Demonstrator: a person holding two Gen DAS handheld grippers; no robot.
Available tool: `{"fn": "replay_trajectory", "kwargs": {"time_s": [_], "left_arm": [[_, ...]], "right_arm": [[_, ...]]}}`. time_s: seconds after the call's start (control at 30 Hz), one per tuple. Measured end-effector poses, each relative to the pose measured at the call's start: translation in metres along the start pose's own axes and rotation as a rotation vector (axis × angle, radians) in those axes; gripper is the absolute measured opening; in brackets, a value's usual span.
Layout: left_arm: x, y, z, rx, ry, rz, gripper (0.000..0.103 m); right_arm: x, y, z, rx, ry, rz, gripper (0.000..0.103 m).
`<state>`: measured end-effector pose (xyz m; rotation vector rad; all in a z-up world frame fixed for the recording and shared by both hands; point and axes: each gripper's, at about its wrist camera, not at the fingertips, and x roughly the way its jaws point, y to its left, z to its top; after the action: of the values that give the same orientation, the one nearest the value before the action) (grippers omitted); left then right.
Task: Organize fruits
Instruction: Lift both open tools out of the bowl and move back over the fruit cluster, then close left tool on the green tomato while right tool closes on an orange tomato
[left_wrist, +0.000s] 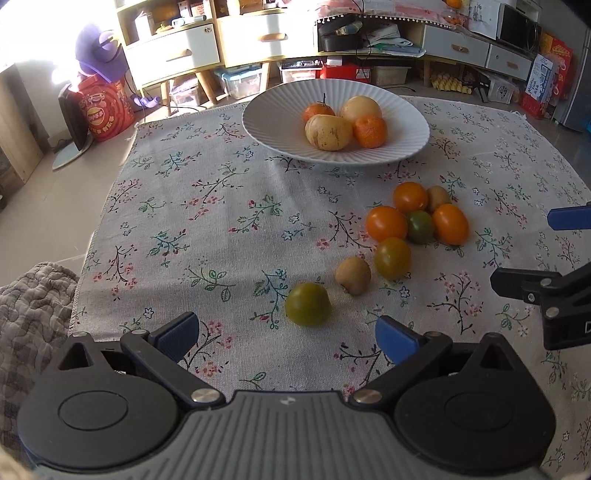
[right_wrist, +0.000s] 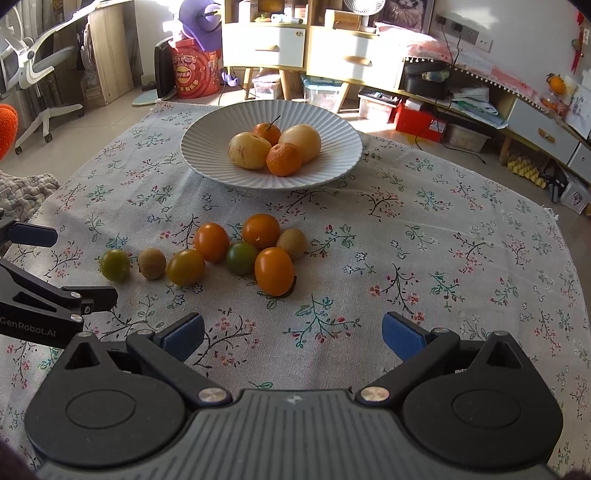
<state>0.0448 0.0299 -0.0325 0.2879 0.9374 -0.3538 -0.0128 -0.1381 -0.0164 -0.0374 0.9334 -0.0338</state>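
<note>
Both claws stand wide open and hold nothing. Your left gripper (left_wrist: 286, 332) hovers low over the flowered tablecloth (left_wrist: 192, 229), with the green tomato (left_wrist: 307, 304) just ahead of its blue pads (left_wrist: 397, 338). Your right gripper (right_wrist: 293, 332) hangs over bare cloth, with the nearest orange tomato (right_wrist: 274, 271) ahead and slightly left of its centre line.

Fruit positions: the white ribbed plate (right_wrist: 207, 162) at the far side of the table carries two pale yellow fruits and two mandarins, bunched touching at its middle. Loose on the cloth, near you: a tight cluster of orange tomatoes, one dark green tomato (right_wrist: 241, 257) and a kiwi (right_wrist: 291, 243), most of them touching. A second kiwi (left_wrist: 353, 276) and the green tomato trail off to the left, slightly apart.

Risks, as judged from here:
- Round fruit on cloth rolls. If one pad touches first, the fruit will likely skid away rather than seat between the pads.
- Reaching into the cluster will probably nudge neighbours; take the outliers first.
- Tomatoes are soft; closing hard may split the skin.
- The grippers sit close together. Reaching for the same fruit invites a collision.
- Dropping fruit onto the heap on the plate may knock a mandarin toward the rim.
</note>
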Motion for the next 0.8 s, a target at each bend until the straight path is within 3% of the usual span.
{"fn": "replay_trajectory", "kwargs": {"time_s": [0.37,0.6,0.8], "left_arm": [[0.008,-0.004,-0.008,0.017,0.031,-0.007,0.102],[0.017,0.000,-0.017,-0.009,0.034,-0.089,0.102],[0.018,0.002,-0.025,0.005,-0.061,-0.111,0.102]], "right_arm": [[0.010,-0.002,-0.008,-0.004,0.033,-0.007,0.102],[0.022,-0.003,-0.015,-0.013,0.032,0.027,0.102],[0.031,-0.005,-0.019,-0.010,0.006,0.067,0.102]]}}
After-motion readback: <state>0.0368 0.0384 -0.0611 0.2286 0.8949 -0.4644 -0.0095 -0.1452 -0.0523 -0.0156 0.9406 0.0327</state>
